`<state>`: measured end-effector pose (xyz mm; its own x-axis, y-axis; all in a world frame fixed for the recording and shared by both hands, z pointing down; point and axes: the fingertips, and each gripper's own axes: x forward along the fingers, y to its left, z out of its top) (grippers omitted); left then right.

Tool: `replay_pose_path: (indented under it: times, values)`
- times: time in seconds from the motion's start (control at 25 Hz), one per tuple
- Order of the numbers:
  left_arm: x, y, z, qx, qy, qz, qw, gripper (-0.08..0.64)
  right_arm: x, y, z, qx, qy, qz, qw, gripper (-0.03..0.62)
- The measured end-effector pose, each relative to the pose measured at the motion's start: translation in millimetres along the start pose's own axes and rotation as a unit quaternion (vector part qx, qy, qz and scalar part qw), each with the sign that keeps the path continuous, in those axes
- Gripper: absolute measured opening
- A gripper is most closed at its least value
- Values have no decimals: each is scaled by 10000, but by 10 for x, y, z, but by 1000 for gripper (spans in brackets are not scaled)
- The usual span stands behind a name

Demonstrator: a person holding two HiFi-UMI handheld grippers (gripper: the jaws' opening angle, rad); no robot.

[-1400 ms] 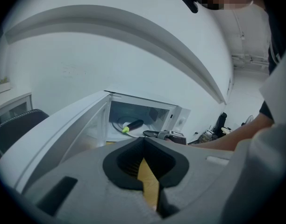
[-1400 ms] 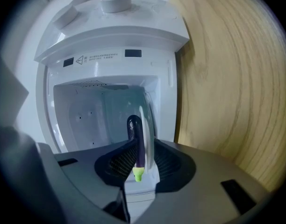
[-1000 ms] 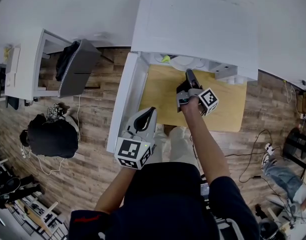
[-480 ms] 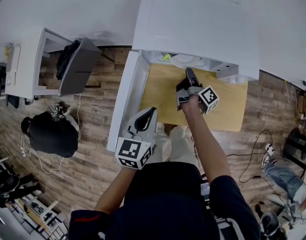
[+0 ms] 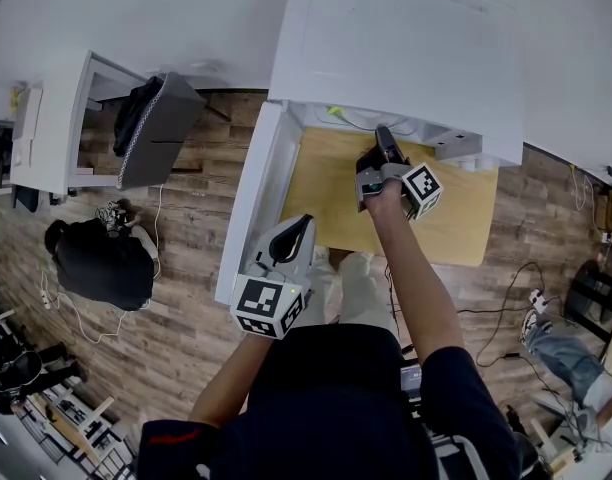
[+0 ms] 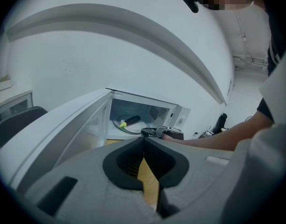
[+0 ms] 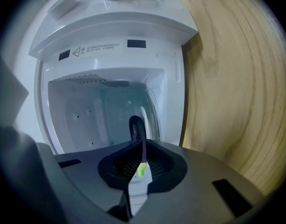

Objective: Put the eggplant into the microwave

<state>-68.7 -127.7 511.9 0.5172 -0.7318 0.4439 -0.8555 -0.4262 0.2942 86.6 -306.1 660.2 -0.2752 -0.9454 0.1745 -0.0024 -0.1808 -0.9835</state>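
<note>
Head view, set against a second back: moved the right gripper slightly nearer the microwave mouth, jaws pressed together on nothing. Let the eggplant lie inside on the glass plate, unmoved. Kept the left gripper parked by the open door, jaws likewise together. Reads as placement done; remains to withdraw and perhaps shut the door.

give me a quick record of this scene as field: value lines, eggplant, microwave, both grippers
microwave: on the wooden table, door open
eggplant: lying inside the microwave, green stem toward the opening
right gripper: jaws together, empty, just outside the opening
left gripper: jaws together, empty, near the door
task state: eggplant in, door not yet shut
</note>
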Motion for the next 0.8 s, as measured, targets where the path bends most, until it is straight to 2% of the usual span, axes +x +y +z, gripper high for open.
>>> replay_pose_path:
  times: [0.6,0.8]
  values:
    - [-7,15,11,-29,-36,-1,10000,17,11,23,-3,-29,-11,19,10000,32]
    - [-13,5,113,-6,-135,-19,9999,17,-167,80,-97,-473,291,-46,9984,29]
